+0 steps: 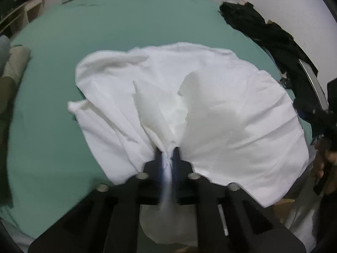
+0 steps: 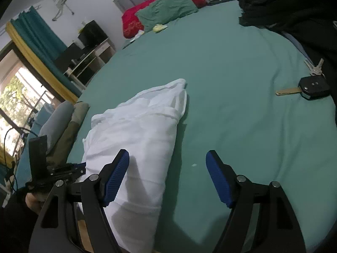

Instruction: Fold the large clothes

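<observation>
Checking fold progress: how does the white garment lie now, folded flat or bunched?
Bunched: the white garment lies rumpled on the bed, its near edge pinched in the left hand-held gripper.

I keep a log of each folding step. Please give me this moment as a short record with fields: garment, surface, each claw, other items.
garment: white garment, crumpled and spread on the bed, near edge gathered into the left claw
surface: green bed sheet
left claw: shut on a bunch of the garment
right claw: open, holds nothing, above the sheet at the garment's edge
other items: car key with small keys on the sheet, apart from the garment; black clothes at the far side; red pillow
</observation>
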The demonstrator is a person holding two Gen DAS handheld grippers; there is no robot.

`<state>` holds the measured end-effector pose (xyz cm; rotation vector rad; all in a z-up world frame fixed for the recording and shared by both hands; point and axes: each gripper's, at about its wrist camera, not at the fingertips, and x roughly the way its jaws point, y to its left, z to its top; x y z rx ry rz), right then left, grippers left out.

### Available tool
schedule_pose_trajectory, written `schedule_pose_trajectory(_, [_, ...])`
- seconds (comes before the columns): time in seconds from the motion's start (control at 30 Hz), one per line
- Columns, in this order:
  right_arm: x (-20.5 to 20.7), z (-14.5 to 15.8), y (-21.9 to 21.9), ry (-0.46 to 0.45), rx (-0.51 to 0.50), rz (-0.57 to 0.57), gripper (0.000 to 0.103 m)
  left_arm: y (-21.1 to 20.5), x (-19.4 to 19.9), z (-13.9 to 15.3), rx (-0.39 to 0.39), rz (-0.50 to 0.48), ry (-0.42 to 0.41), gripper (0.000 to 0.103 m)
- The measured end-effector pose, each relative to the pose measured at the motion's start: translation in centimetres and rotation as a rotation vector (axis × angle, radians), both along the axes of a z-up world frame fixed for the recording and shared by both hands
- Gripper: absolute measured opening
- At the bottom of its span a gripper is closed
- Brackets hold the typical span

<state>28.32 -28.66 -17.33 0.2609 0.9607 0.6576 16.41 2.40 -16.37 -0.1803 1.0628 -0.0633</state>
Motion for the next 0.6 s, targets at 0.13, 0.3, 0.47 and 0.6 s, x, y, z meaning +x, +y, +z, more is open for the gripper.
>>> schedule_pose_trajectory(0.13, [-0.5,0.7,0.5,-0.035,-0.021,0.031,0.076,2.4,-1.6,1.7,0.007,0.103,-0.029,0.006])
schedule_pose_trajectory(0.3, [-0.1,-0.6,3.6,-0.035,-0.128,0.112,0.076,3.9,-2.8,-0.6,-0.053,0.143,0.015,0.011])
schedule_pose_trajectory(0.47, [0.2,-0.5,4.3,-0.055,-0.187,0.088,0.076,5.2,-3.0,0.6,-0.144,0.192,-0.026,0.072])
schedule_pose_trajectory(0.6, [0.5,-0.6,3.5,-0.036,-0.157,0.062,0.076,5.9,-2.9,-0.2,-0.173,0.215,-0.030,0.077])
